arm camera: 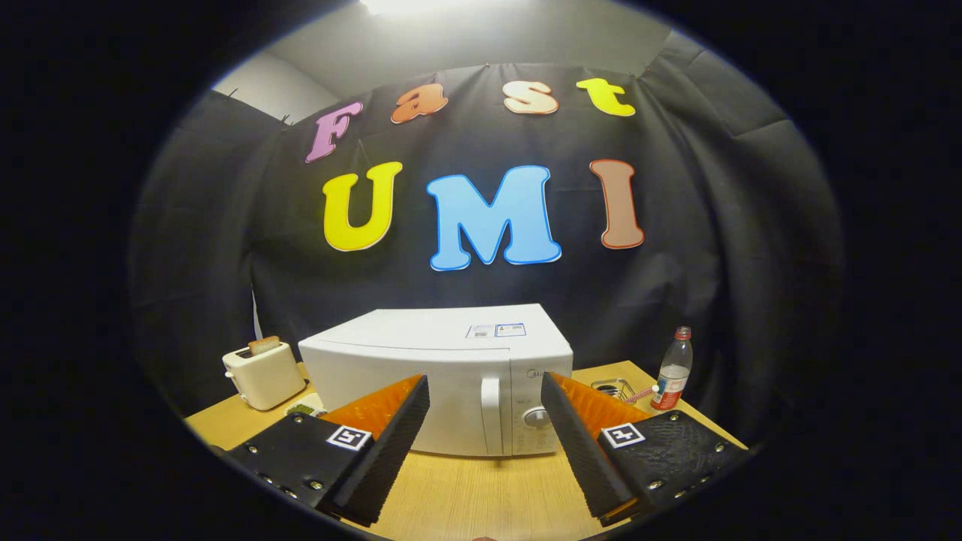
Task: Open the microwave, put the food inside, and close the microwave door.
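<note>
I see a white microwave [436,368], cream toaster [264,373], pale wood-grain table [481,488], and a red-capped, red-labelled clear bottle [673,370].

Bright overhead light, glare patch on ceiling above the booth wall. White microwave [443,376] just beyond the gripper [485,391] is well lit, top slightly washed out; the wide-apart fingers grip nothing, sharp w/ no motion blur. Table [481,488] evenly lit, soft shadow under the microwave front. Strong fisheye bending + darkening twd edges.
</note>
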The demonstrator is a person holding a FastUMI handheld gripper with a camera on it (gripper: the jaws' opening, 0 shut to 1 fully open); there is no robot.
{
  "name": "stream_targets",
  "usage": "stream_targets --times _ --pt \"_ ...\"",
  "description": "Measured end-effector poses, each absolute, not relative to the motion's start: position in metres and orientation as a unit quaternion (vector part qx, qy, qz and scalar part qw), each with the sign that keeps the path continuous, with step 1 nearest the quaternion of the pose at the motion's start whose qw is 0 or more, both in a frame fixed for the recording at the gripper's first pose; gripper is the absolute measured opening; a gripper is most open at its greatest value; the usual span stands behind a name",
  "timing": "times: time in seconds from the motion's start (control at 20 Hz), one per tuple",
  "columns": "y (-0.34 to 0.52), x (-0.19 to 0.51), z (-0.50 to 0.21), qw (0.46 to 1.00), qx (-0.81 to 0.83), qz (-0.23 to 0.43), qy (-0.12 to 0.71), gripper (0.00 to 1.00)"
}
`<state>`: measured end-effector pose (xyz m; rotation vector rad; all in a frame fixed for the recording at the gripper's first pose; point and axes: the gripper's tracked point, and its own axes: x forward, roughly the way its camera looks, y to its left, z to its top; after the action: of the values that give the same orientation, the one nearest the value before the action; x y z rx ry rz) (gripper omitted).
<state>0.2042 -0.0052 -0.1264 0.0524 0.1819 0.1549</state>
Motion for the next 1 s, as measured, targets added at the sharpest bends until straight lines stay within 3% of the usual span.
stream_targets --times 0.65,0.7,0.85,0.9,1.0 --pt "-0.001 0.276 -0.22 0.981 0.024 0.064 0.183 0.95" --pt "-0.001 0.28 -0.225 0.979 0.026 0.064 0.19 0.88" --pt "-0.001 0.286 -0.232 0.977 0.026 0.062 0.2 0.86" --pt "0.0 0.288 -0.232 0.977 0.025 0.065 0.202 0.69" --pt "0.003 0.29 -0.233 0.976 0.022 0.071 0.203 0.64"
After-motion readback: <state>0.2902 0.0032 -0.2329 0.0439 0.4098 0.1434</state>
